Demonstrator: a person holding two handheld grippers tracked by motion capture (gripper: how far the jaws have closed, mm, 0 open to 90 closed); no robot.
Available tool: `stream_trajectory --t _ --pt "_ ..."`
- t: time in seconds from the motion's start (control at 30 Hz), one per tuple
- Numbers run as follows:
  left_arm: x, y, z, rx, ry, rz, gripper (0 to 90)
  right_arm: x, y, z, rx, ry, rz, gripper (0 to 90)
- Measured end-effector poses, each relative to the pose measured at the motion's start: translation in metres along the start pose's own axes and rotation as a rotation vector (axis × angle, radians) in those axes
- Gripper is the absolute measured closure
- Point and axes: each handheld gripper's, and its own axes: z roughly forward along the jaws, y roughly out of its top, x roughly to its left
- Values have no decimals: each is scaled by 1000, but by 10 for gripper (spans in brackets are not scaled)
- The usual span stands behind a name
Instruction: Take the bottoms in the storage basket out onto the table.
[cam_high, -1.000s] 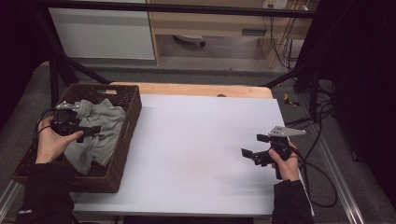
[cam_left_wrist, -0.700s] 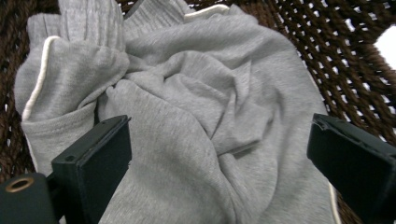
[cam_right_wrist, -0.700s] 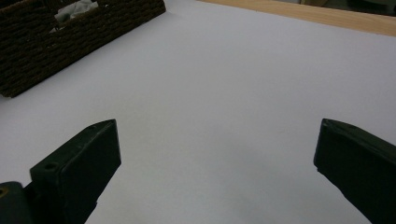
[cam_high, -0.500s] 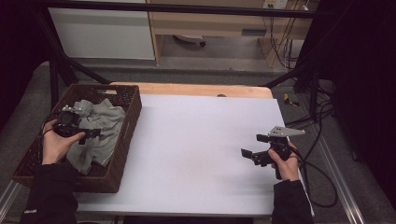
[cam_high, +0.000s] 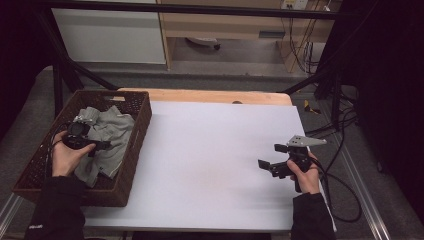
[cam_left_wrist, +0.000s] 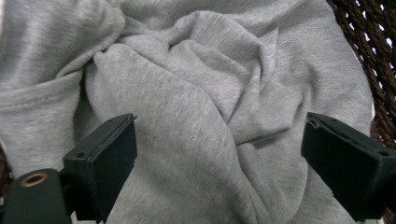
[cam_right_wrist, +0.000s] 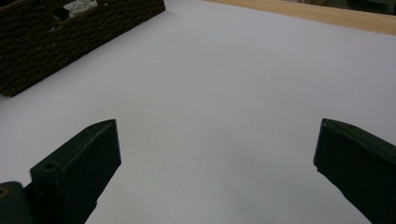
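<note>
A crumpled grey cloth (cam_high: 112, 132) lies in a dark brown wicker basket (cam_high: 142, 117) at the table's left. My left gripper (cam_high: 99, 145) is down in the basket right over the cloth, its jaws pointing toward the basket's right wall. In the left gripper view the grey cloth (cam_left_wrist: 201, 70) lies in folds just past the left gripper (cam_left_wrist: 218, 121). Its jaws have just been closing a little but still stand wide, with cloth between them and not pinched. My right gripper (cam_high: 270, 156) rests at the table's right, open over bare white surface, the right gripper (cam_right_wrist: 218, 123) holding nothing.
A white sheet (cam_high: 210, 150) covers the table, with a wooden strip (cam_high: 210, 96) along its far edge. The basket's woven wall (cam_left_wrist: 369, 51) is close on the right of the left gripper's jaws. The basket (cam_right_wrist: 70, 42) stands far off from the right gripper. Cables (cam_high: 345, 200) trail off the table's right.
The left hand has sunk lower into the basket, onto the grey cloth, and drawn slightly nearer the person. The right hand and its gripper have stayed where they were.
</note>
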Motion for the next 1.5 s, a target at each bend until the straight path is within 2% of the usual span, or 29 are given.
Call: stream_trajectory --t 0.2,0.33,0.6,0.87,1.1,1.33,1.5 --pt "1 -1 4 0 4 -6 166 0 0 1 0 -1 -3 12" --pt "0 -1 7 1 5 1 173 0 0 1 1 -1 -4 12" --pt "2 -3 15 28 5 -14 186 1 0 1 4 0 -1 12" --pt "1 -4 20 27 11 -12 214 1 0 2 6 0 1 12" --pt "2 -5 21 44 43 -4 323 1 0 1 2 0 -3 11" --pt "0 -6 21 63 57 13 403 1 0 2 3 0 -2 12" --pt "0 -6 19 78 65 16 503 1 0 2 4 -1 -3 12"
